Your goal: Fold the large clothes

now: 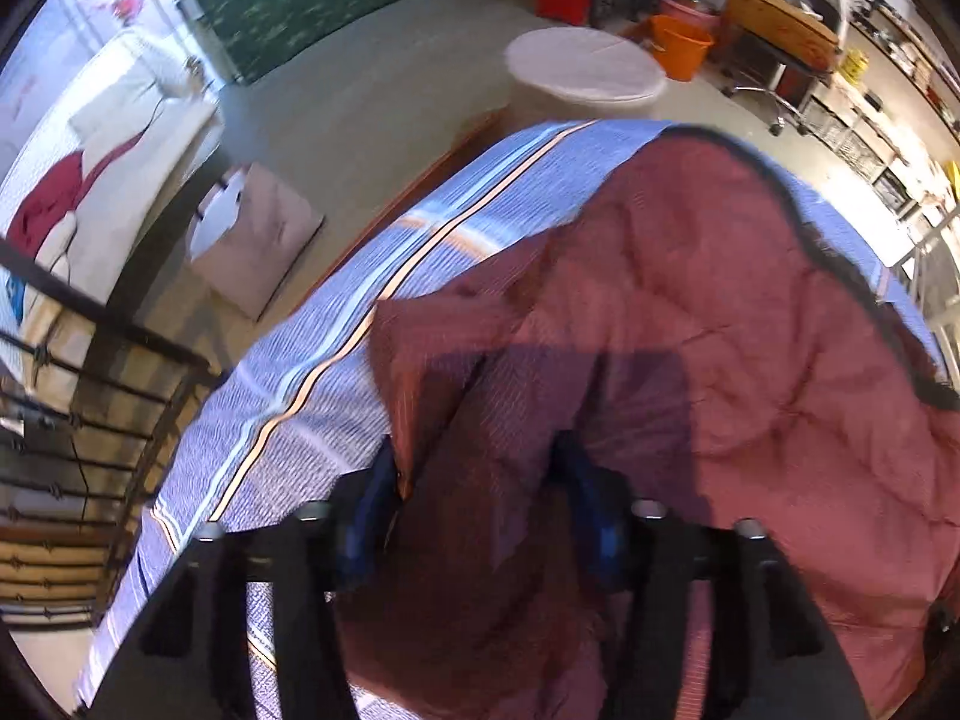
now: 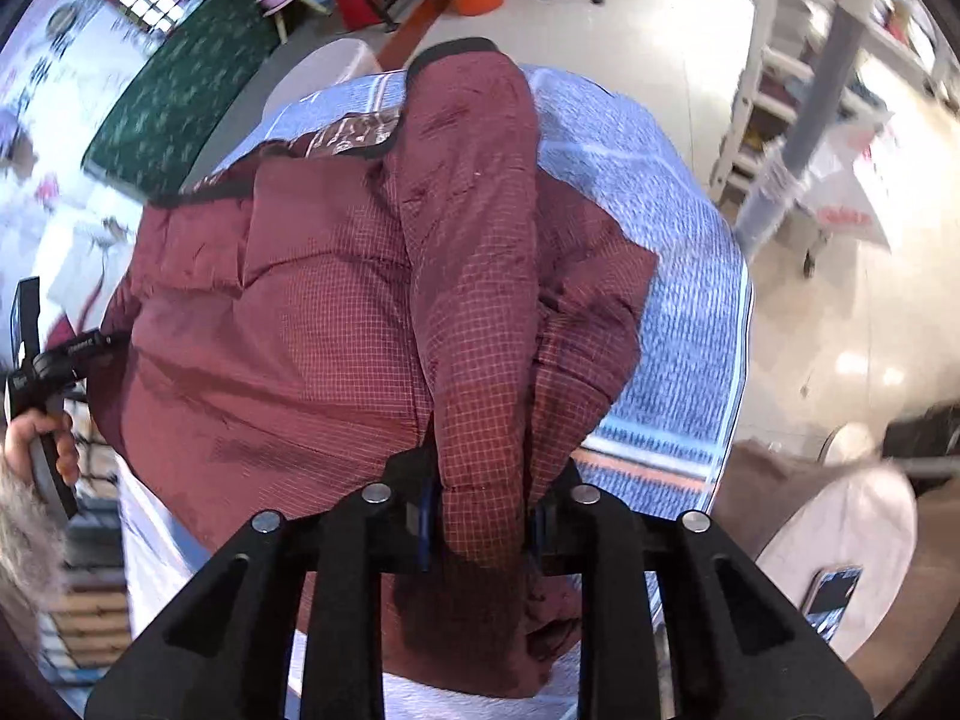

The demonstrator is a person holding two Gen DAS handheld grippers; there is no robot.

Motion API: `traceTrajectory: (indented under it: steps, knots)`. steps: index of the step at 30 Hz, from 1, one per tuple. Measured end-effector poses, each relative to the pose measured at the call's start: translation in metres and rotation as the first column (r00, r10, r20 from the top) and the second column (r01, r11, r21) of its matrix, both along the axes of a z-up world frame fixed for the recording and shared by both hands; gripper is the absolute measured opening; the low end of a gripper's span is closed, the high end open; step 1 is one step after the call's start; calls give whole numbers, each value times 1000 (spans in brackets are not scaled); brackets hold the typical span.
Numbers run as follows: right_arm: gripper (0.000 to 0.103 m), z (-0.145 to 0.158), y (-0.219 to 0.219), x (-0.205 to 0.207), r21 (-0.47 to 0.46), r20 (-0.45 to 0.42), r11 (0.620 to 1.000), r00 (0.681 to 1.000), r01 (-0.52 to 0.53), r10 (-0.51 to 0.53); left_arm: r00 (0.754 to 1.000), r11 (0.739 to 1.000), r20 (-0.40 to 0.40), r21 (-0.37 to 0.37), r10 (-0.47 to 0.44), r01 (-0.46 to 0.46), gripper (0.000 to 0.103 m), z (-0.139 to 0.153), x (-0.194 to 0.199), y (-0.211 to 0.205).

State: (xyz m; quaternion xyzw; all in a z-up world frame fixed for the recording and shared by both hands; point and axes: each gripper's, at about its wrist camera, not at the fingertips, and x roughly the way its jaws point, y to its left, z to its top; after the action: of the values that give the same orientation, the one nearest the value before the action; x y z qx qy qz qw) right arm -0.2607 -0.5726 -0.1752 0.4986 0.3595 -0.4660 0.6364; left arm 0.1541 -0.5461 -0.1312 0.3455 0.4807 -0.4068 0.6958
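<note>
A dark red quilted jacket point(image 1: 720, 300) with black trim lies spread on a blue striped bed sheet point(image 1: 336, 324). My left gripper point(image 1: 477, 486) points down over the jacket's near edge. Its jaws stand wide apart, with jacket fabric lying between the blue pads point(image 1: 378, 492). In the right wrist view the jacket point(image 2: 300, 300) has a sleeve folded lengthwise over its body. My right gripper point(image 2: 480, 516) is shut on a bunched fold of that sleeve at the near end. A person's hand point(image 2: 36, 438) holds the other gripper's handle at the left edge.
The sheet point(image 2: 678, 276) covers a bed with floor all around. A round white stool point(image 1: 585, 69) and an orange bucket point(image 1: 681, 45) stand beyond it, and a black railing point(image 1: 90, 420) is at the left. A phone point(image 2: 834, 594) lies on a round stool at the lower right.
</note>
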Motion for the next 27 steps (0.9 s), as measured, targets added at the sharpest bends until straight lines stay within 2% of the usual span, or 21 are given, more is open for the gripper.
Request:
traceTrajectory:
  steps: [3, 5, 7, 8, 10, 12, 13, 15, 17, 19, 21, 24, 27]
  knots:
    - [36, -9, -8, -1, 45, -4, 999, 1000, 15, -15, 1000, 1000, 10, 22, 14, -14, 84, -5, 12, 8]
    - [39, -17, -10, -5, 92, 21, 995, 999, 46, -48, 1000, 1000, -9, 27, 7, -7, 85, -7, 18, 10]
    - [42, -19, -15, -10, 125, 42, 989, 996, 75, -80, 999, 1000, 33, 19, -16, 15, 85, -3, 21, 9]
    - [42, -18, -17, -10, 131, 40, 989, 997, 68, -73, 997, 1000, 79, 1, -26, 26, 85, 7, 21, 11]
    - [44, -13, -20, -11, 152, 36, 987, 997, 60, -67, 994, 999, 108, -44, -21, 25, 85, 24, 24, 15]
    - [48, -7, -28, -12, 168, 10, 984, 998, 55, -57, 986, 996, 168, -89, 17, -1, 85, 49, 24, 30]
    - [49, -4, -29, -11, 165, -2, 985, 999, 48, -49, 979, 994, 202, -106, 32, -10, 89, 61, 22, 41]
    - [51, 5, -29, -9, 155, -40, 987, 999, 38, -32, 972, 994, 235, -113, 32, -5, 95, 79, 13, 67]
    - [55, 14, -26, -7, 142, -93, 989, 995, 37, -24, 970, 996, 244, -84, 2, 19, 96, 88, -1, 94]
    - [55, 26, -17, -1, 102, -140, 995, 990, 23, -9, 972, 998, 234, -63, -2, 17, 97, 94, -17, 117]
    - [56, 42, -6, 7, 42, -178, 999, 984, -16, 23, 984, 998, 180, -66, 17, -5, 97, 96, -36, 148]
    - [79, 71, 14, 22, -33, -228, 996, 971, -83, 73, 998, 998, 61, -47, 35, -32, 97, 88, -66, 181]
    - [81, 106, 45, 39, -81, -265, 980, 952, -180, 153, 999, 1000, -34, -24, 19, -20, 97, 85, -102, 200]
